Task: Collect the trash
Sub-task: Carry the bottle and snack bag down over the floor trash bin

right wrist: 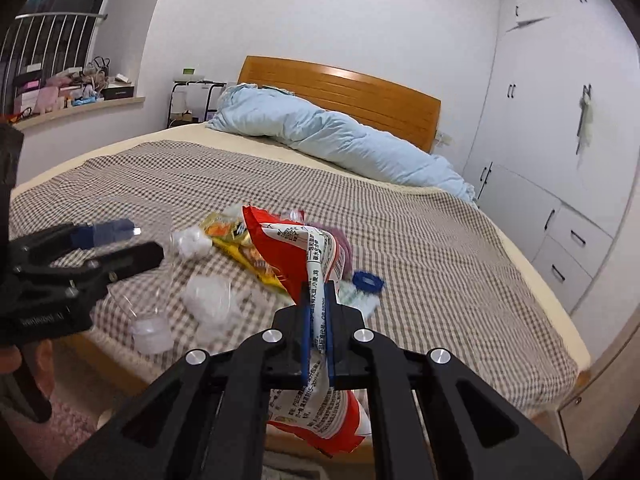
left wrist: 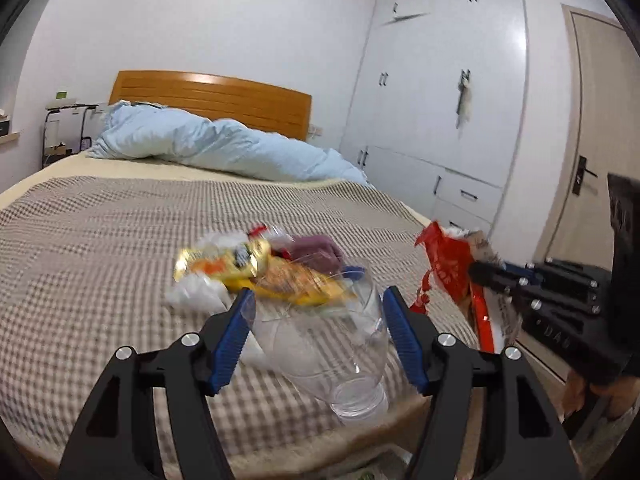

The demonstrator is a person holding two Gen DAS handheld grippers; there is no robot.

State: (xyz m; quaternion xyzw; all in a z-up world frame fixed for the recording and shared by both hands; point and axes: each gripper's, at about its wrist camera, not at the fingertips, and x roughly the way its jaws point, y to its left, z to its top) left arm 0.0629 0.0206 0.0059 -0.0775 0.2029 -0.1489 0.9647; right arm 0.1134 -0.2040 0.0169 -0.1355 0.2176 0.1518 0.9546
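Note:
My left gripper [left wrist: 319, 296] is closed on a clear plastic bottle [left wrist: 332, 344], blue pads against its sides. The bottle's cap end hangs toward me past the bed's edge. In the right wrist view the left gripper [right wrist: 146, 240] carries the same bottle [right wrist: 150, 320] at the left. My right gripper [right wrist: 318, 286] is shut on a red and white snack wrapper [right wrist: 292, 248], which shows again in the left wrist view as the wrapper [left wrist: 448, 264] in the right gripper [left wrist: 476, 270]. More trash lies on the checked bedspread: a yellow wrapper [left wrist: 240, 264], white tissue [left wrist: 196, 296] and a blue cap ring [right wrist: 368, 280].
The bed [left wrist: 100, 240] carries a bunched light-blue duvet [left wrist: 224, 148] before an orange wooden headboard [left wrist: 212, 96]. White wardrobes [left wrist: 440, 100] and a door [left wrist: 592, 140] line the right side. A cluttered windowsill [right wrist: 72, 88] and a small rack [right wrist: 192, 100] stand at the left.

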